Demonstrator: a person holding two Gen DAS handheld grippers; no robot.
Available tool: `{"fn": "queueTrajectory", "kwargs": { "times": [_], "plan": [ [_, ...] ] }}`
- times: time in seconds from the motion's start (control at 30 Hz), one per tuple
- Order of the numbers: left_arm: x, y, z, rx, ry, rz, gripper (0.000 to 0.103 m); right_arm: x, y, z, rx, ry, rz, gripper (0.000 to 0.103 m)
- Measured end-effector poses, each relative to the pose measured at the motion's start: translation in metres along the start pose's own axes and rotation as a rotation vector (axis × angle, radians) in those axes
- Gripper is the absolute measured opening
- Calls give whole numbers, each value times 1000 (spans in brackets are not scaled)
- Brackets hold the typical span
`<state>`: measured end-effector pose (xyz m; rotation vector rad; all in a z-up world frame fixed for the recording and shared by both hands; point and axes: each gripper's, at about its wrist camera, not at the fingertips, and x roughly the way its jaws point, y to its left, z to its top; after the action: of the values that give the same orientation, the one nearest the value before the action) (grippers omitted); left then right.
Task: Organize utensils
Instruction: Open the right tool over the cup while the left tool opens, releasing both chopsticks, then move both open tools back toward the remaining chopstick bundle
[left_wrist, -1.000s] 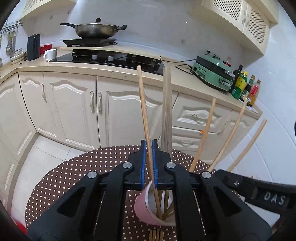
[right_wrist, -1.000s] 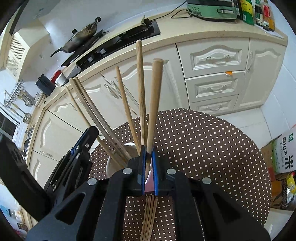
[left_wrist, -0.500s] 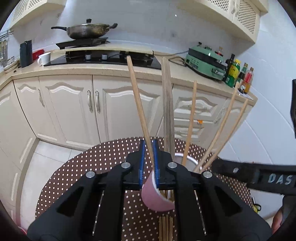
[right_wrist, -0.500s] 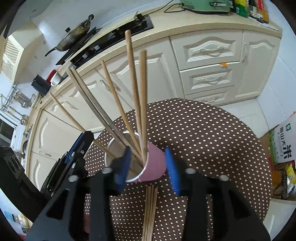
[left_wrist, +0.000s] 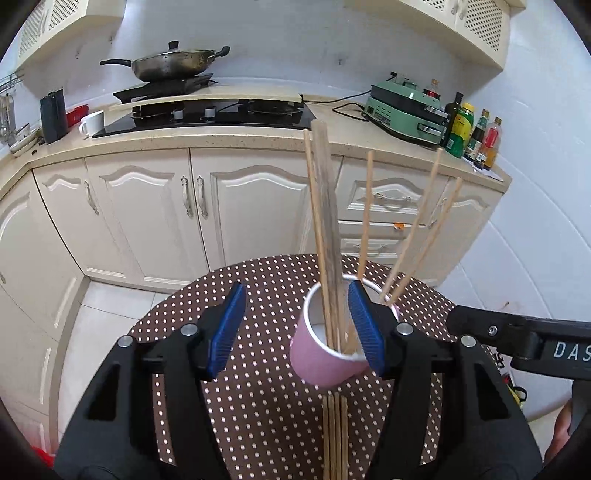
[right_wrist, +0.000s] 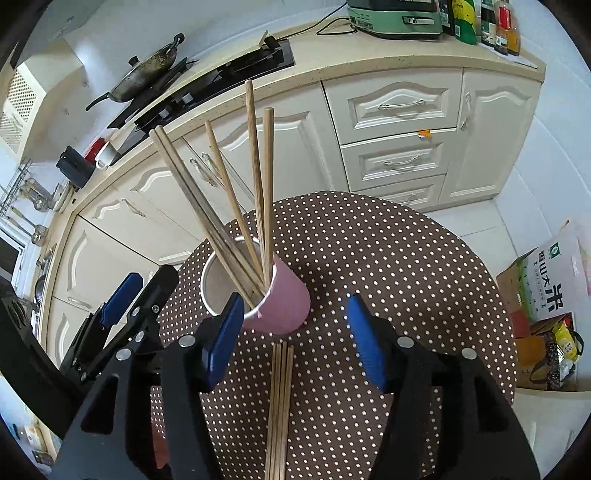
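Observation:
A pink paper cup (left_wrist: 325, 354) stands on the round brown polka-dot table (left_wrist: 258, 295) and holds several wooden chopsticks (left_wrist: 327, 221) that lean outward. More chopsticks (left_wrist: 334, 432) lie flat in a bundle on the cloth in front of the cup. My left gripper (left_wrist: 295, 328) is open and empty, its right pad close beside the cup. In the right wrist view the cup (right_wrist: 280, 302), its chopsticks (right_wrist: 258, 184) and the flat bundle (right_wrist: 279, 406) show too. My right gripper (right_wrist: 295, 336) is open and empty, just before the cup, above the bundle.
The left gripper shows at the left of the right wrist view (right_wrist: 122, 332). Cream kitchen cabinets (left_wrist: 221, 206) and a counter with a hob (left_wrist: 207, 114), a pan (left_wrist: 170, 66) and bottles (left_wrist: 476, 136) stand behind the table. A box and bags (right_wrist: 546, 295) sit on the floor at right.
Both grippers have let go of a chopstick each and opened wide. Those chopsticks now stand in the cup. The right opened first, then the left.

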<state>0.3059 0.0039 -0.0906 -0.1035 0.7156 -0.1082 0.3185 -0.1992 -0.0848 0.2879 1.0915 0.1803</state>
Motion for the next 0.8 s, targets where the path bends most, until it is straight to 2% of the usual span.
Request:
{"fn": "queueTrajectory", "kwargs": {
  "times": [0.43, 0.8],
  "plan": [
    [-51, -10, -23, 18, 9, 25, 57, -38, -5, -27, -29, -19, 9, 68],
    [-102, -14, -42, 4, 6, 38, 63, -70, -11, -55, -45, -31, 13, 76]
  ]
}}
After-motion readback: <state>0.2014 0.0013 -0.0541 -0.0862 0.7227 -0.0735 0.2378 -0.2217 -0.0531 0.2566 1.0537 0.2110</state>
